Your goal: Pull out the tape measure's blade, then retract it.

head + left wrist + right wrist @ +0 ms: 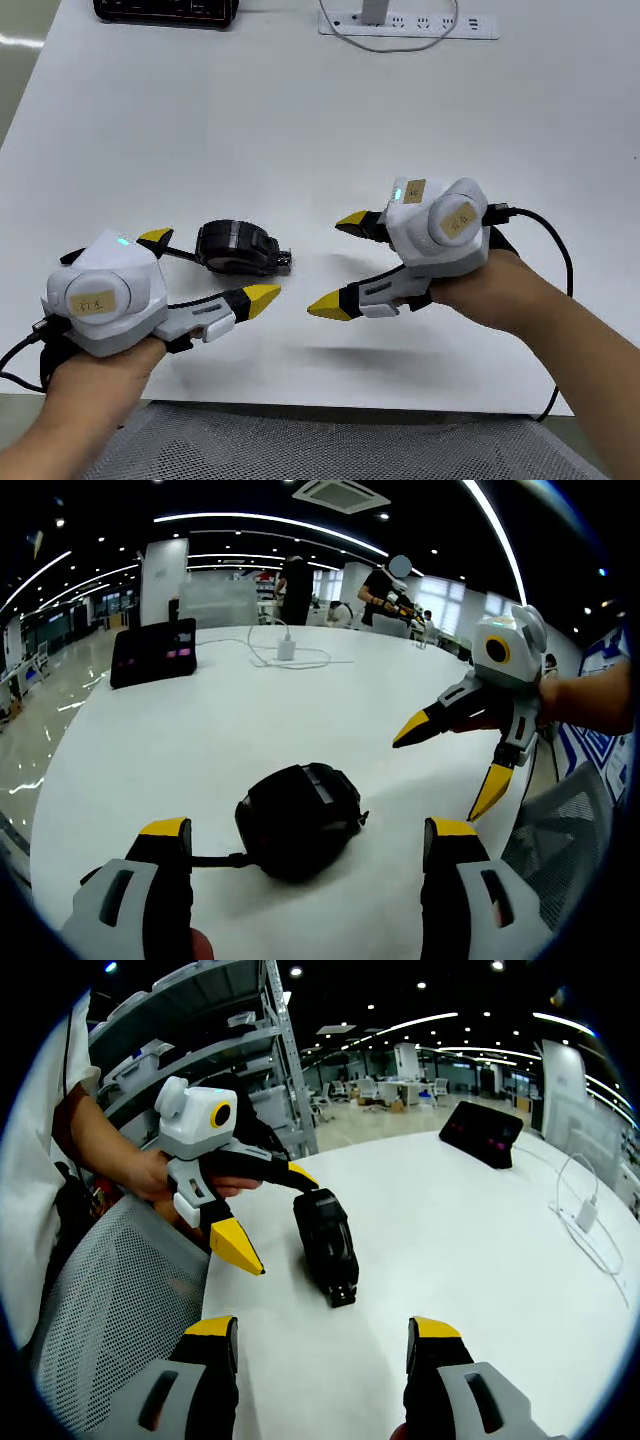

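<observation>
Black tape measure (pixel 235 247): lying on the white table (pixel 300 120), blade tucked in, right between the jaws of the left gripper (pixel 210 265)!
Left jaws: spread wide either side of the case, apart from it.
Right gripper (pixel 338 263): jaws wide apart too, holding nothing, hovering near the tape measure's hook end.
Left gripper view: a thin strap (pixel 215 860) runs off the case toward one jaw.
Right gripper view: mesh chair (pixel 120 1300) at the table edge.
Head view: power strip (pixel 410 22) at the far edge.

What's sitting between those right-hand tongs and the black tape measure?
Nothing: just bare white table lies between the right tongs and the tape measure, clearest in the head view.
</observation>
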A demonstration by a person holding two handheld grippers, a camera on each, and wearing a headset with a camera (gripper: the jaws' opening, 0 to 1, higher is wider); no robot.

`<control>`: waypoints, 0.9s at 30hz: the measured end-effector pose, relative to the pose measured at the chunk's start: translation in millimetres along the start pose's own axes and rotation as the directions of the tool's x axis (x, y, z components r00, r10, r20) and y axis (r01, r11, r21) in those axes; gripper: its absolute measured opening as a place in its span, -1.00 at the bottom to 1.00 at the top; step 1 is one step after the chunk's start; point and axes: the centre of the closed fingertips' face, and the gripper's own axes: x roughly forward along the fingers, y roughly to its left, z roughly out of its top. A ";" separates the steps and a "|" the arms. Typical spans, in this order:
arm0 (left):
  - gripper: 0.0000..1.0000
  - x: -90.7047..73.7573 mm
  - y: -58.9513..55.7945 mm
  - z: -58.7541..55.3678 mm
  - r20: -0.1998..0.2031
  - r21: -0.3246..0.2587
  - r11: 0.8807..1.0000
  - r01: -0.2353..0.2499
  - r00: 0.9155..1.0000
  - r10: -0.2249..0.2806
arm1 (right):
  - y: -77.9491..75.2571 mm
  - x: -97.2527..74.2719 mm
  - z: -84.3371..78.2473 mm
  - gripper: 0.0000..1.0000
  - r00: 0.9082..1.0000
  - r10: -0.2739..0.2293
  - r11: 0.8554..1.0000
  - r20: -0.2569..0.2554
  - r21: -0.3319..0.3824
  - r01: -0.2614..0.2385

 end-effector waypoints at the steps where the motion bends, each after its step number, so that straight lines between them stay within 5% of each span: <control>1: 0.86 -0.7 -0.7 0.4 -0.003 0.012 1.000 0.004 1.000 -0.004 | -0.7 -1.9 -0.3 0.36 1.000 -0.009 1.000 0.002 -0.001 0.009; 27: 0.97 -32.6 0.3 -4.2 -0.031 0.112 0.991 0.074 0.997 -0.071 | -1.8 -55.9 -17.0 0.77 0.991 -0.133 0.991 0.008 -0.003 0.133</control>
